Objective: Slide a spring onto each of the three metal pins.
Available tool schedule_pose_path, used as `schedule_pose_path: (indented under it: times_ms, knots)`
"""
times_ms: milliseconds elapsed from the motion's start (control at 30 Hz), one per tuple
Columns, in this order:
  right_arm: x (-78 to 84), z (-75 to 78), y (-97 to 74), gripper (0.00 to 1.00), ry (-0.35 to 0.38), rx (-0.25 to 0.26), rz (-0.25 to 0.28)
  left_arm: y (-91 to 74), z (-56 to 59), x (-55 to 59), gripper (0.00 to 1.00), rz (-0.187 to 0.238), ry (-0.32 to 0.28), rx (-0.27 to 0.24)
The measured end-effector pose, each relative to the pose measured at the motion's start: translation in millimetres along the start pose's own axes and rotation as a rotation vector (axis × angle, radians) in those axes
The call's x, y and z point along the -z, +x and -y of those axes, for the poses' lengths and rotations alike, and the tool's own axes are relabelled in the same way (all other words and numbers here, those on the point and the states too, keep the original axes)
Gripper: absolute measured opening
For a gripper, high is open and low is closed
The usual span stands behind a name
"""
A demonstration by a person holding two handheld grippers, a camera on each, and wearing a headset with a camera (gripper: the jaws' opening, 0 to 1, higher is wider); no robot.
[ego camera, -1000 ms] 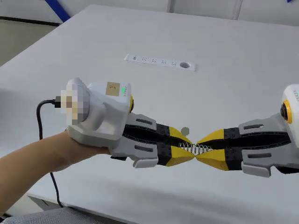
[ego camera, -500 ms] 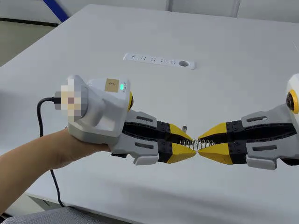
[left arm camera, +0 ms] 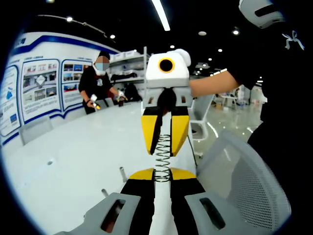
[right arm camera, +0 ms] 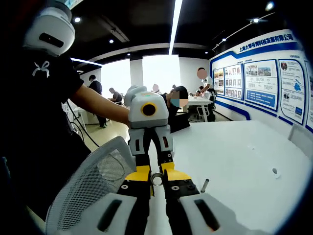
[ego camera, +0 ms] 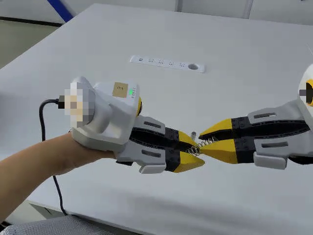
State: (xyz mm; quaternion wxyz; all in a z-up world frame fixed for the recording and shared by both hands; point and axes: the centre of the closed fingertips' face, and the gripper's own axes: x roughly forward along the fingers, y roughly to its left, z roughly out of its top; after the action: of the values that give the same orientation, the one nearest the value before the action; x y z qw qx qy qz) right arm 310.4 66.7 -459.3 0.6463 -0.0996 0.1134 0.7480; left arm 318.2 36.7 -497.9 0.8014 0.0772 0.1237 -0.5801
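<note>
One spring gripped between left claw and right claw, above white table

- right gripper: back end runs off the head view's right edge
- spring: both ends buried between jaws
- pin: bottom tucked behind left gripper

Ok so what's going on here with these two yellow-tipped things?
A person holds a gripper in each hand over a white table. A spring spans between them: one end sits in the jaws of the left gripper, the other in those of the right gripper. Just beyond the tips, a small metal pin stands on the table with no spring on it yet.
</note>
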Motion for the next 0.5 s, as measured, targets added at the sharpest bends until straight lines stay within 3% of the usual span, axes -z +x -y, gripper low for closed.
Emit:
schedule_pose_path:
  times_ms: [300,500]
  knots:
    - [-6.6,3.6,9.0,0.11,0.001,0.035,0.025,5.1,-3.8,-0.6,0.1,0.009,-0.009,-0.022]
    - [-3.2,5.9,12.0,0.11,0.002,0.062,0.005,5.3,-6.4,4.3,0.1,-0.001,-0.011,-0.039]
